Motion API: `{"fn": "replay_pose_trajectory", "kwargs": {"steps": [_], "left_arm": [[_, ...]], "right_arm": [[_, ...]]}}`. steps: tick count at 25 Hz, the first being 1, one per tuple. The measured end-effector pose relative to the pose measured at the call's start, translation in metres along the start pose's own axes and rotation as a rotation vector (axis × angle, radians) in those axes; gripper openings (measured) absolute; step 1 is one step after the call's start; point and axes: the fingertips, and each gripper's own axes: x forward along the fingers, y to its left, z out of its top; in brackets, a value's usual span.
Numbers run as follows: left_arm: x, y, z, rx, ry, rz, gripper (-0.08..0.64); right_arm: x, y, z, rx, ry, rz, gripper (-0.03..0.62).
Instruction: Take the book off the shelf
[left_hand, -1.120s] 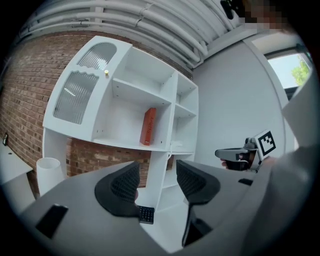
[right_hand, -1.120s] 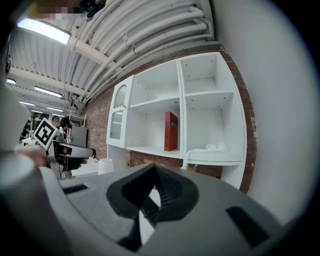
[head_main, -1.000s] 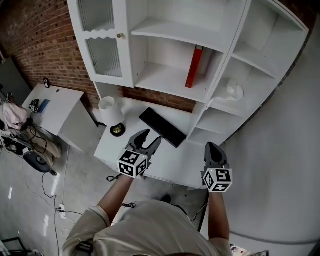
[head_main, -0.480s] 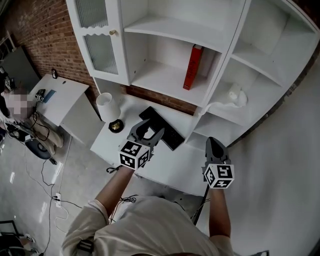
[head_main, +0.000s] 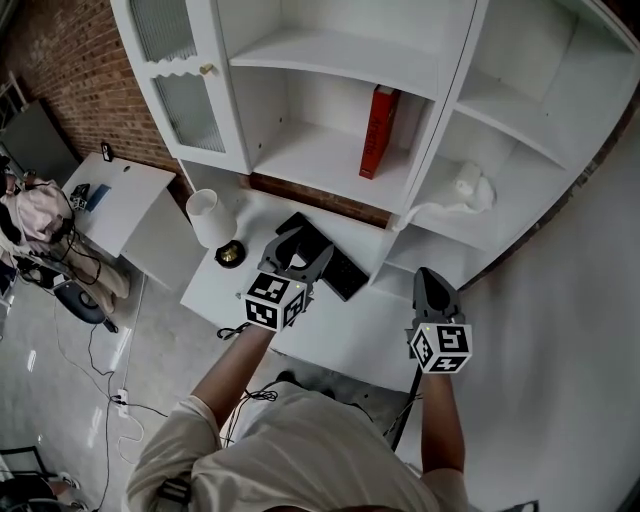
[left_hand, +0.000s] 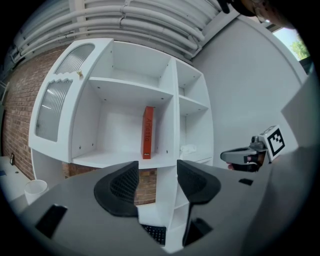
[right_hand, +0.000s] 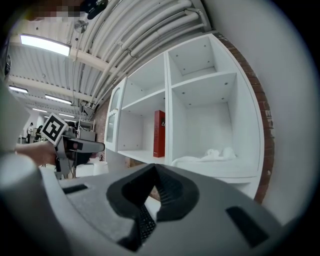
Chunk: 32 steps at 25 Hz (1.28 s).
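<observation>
**Reaching toward a red book, both grippers short of the shelf**

The white shelving unit (head_main: 310, 160) fills the upper scene. Its top bays are bare, and what lies behind the ribbed-glass door on the left cannot be told. The middle bay holds only the red book (head_main: 377, 132), which stands upright on the shelf board against the right-hand divider with its lettered spine facing out. In the bay to the right of the divider lies a crumpled white cloth (head_main: 465, 185).

Below is the white desk (head_main: 350, 335), carrying a black keyboard (head_main: 346, 272) and a white-shaded lamp (head_main: 208, 222).

The left gripper (head_main: 300, 250) hovers over the keyboard with its jaws spread and nothing between them, aimed at the book's bay but well apart from it. The right gripper (head_main: 428, 280) hangs off the desk's right side, its jaws closed tip to tip on nothing.

The book looks slim, stiff and fairly light, and its smooth cover is likely slippery. Pinching across the spine around mid-height seems the best hold. With the divider close on one side, tipping the top outward first may give the jaws room.
</observation>
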Motion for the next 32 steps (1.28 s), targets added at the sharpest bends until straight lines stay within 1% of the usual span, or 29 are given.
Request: {"fn": "replay_pose_trajectory", "kwargs": {"steps": [4, 11, 19, 22, 27, 29, 32], "left_arm": [[0.016, 0.007, 0.006, 0.012, 0.002, -0.011, 0.232], [0.055, 0.012, 0.019, 0.01, -0.001, -0.078, 0.235], [0.104, 0.015, 0.044, 0.049, -0.013, -0.125, 0.235], [0.122, 0.017, 0.054, 0.055, -0.015, -0.129, 0.236], [0.152, 0.023, 0.066, 0.043, -0.022, -0.128, 0.236], [0.165, 0.025, 0.068, 0.059, -0.012, -0.124, 0.236], [0.186, 0.029, 0.066, 0.112, 0.023, -0.091, 0.236]], "right_arm": [[0.003, -0.005, -0.003, 0.008, 0.005, -0.041, 0.003], [0.008, -0.017, 0.008, 0.02, 0.0, -0.128, 0.003], [0.017, -0.026, 0.014, 0.017, 0.006, -0.196, 0.003], [0.021, -0.029, 0.017, 0.016, 0.004, -0.21, 0.003], [0.026, -0.034, 0.02, 0.01, 0.006, -0.229, 0.003], [0.029, -0.037, 0.02, 0.011, 0.011, -0.235, 0.003], [0.03, -0.043, 0.018, 0.017, 0.021, -0.248, 0.003]]}}
